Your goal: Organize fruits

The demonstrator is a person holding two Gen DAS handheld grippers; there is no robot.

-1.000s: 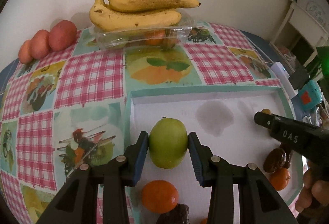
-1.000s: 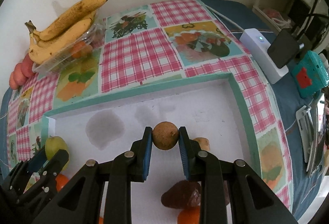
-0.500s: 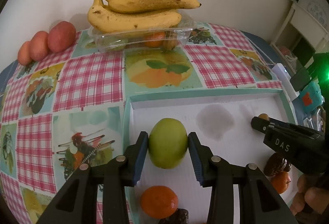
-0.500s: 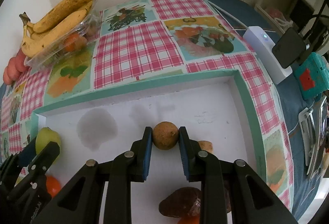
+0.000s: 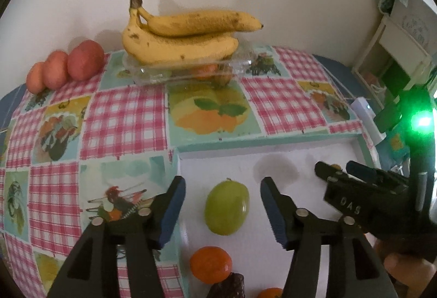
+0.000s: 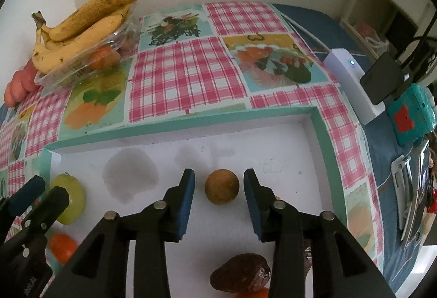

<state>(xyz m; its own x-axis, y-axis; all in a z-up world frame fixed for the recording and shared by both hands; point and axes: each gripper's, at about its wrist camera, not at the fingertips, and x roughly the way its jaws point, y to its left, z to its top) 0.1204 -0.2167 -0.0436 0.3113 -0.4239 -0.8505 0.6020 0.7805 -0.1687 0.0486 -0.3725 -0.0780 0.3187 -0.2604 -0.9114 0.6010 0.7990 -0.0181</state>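
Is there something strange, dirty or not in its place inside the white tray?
Yes. A grey damp-looking stain marks the floor of the white tray with the teal rim, between the green apple and the round brown fruit; a fainter patch lies beside it. Nothing looks spilled or tipped over.

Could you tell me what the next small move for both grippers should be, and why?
Probably lift both straight up out of the tray. The left gripper is opening, with gaps either side of the green apple, which rests on the tray floor. The right gripper is opening too, clear of the small brown fruit. Both fruits look delivered, so backing away avoids nudging them.
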